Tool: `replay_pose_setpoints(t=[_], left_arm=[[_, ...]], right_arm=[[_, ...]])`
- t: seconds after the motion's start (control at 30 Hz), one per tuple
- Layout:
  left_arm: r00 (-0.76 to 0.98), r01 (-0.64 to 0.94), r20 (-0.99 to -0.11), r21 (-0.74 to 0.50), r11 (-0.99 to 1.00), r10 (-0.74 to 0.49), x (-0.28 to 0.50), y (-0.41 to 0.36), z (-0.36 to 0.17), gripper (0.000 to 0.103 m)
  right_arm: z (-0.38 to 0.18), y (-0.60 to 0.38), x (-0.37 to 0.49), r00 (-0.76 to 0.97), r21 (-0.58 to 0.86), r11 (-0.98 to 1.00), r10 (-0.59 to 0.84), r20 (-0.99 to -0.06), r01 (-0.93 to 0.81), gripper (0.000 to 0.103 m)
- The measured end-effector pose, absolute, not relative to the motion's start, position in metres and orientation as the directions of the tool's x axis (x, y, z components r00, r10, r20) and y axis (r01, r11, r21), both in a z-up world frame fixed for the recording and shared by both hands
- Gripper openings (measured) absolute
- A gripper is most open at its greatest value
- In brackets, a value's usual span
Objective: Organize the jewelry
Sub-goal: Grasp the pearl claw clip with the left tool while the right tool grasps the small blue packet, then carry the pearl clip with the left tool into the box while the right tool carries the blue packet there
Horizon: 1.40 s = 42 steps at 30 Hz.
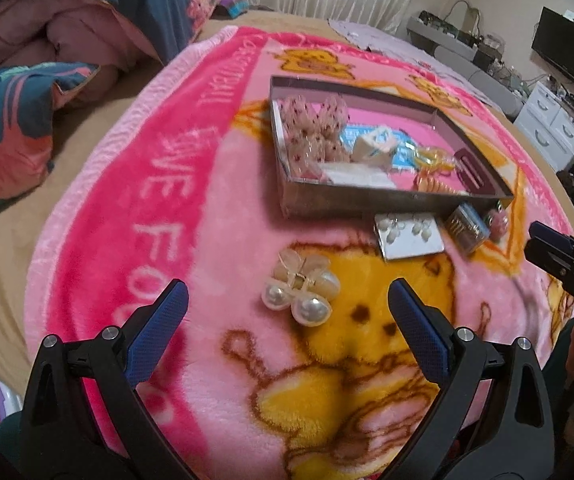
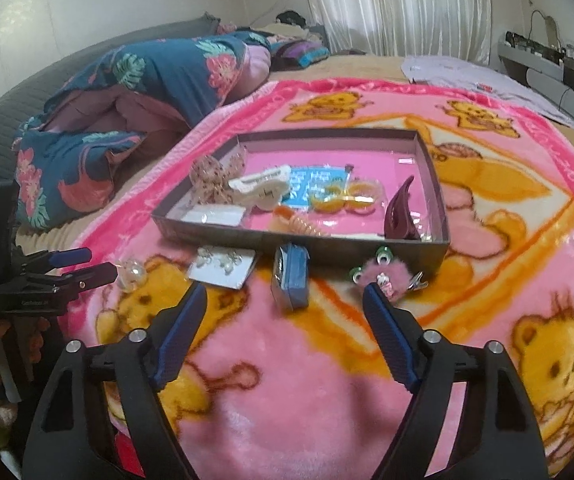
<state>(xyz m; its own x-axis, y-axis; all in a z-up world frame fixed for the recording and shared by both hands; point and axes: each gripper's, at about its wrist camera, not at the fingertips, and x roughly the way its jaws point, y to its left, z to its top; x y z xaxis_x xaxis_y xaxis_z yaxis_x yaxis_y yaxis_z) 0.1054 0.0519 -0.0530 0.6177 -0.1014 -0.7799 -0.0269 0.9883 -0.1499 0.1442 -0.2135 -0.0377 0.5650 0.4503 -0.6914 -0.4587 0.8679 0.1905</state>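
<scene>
Jewelry tray [image 2: 439,208] sits beyond both grippers' wide, empty jaws.

One shallow box [image 2: 433,168] on one pink blanket [image 2: 287,380]; outside the box, one pearl hair claw [image 1: 299,292]; one card of earrings [image 2: 223,266]; one small blue case [image 2: 290,278]; one fluffy pink clip [image 2: 383,278]; two grippers, left gripper [image 1: 287,312] and right gripper [image 2: 285,308].

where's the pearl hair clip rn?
The pearl hair clip lies on the pink blanket outside the tray, just ahead of the open left tongs in the left wrist view, left of the earring card.
</scene>
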Motion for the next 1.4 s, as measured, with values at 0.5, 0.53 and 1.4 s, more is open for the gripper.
replay_pose_setpoints(t=[0.5, 0.53, 1.4], left_arm=[[0.576, -0.014, -0.807, -0.169, 0.986, -0.13, 0.112, 0.051, -0.074, 0.08], [0.571, -0.012, -0.81, -0.17, 0.985, -0.133, 0.113, 0.05, -0.075, 0.078], [0.657, 0.091, -0.729, -0.177, 0.98, -0.193, 0.11, 0.018, -0.029, 0.041]], right_arm=[[-0.08, -0.187, 0.185, 0.486, 0.193, 0.874, 0.418, -0.768, -0.446, 0.024], [-0.081, -0.186, 0.185, 0.486, 0.191, 0.874, 0.417, -0.768, -0.448, 0.024], [-0.024, -0.217, 0.147, 0.613, 0.179, 0.856, 0.478, -0.629, -0.485, 0.023]])
